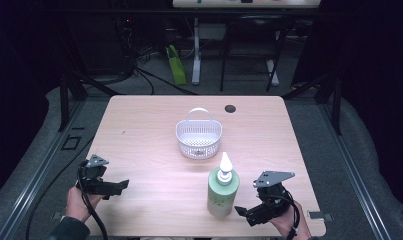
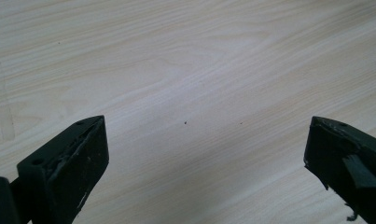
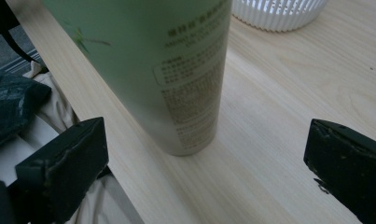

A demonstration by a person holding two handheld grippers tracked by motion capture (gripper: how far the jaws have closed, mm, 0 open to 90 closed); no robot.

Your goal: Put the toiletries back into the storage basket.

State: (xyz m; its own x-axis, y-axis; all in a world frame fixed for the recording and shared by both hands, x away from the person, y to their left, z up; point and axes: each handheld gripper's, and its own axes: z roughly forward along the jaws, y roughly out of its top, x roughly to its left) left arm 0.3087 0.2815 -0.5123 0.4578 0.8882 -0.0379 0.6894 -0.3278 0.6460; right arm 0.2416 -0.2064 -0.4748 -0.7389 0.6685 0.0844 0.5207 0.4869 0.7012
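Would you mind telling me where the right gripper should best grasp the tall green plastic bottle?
Probably mid-body on the tall green plastic bottle, coming level from its right, where the right gripper already faces it, open. The body is upright and straight-sided; the white nozzle cap looks too narrow.

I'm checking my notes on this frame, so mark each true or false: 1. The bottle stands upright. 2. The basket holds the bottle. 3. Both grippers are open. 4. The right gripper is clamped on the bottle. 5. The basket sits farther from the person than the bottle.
1. True: the bottle stands upright on the table.
2. False: the basket looks empty; the bottle stands on the table, nearer the person.
3. True: the left gripper and right gripper both have their jaws apart.
4. False: its jaws are open, with the bottle just ahead of them.
5. True.
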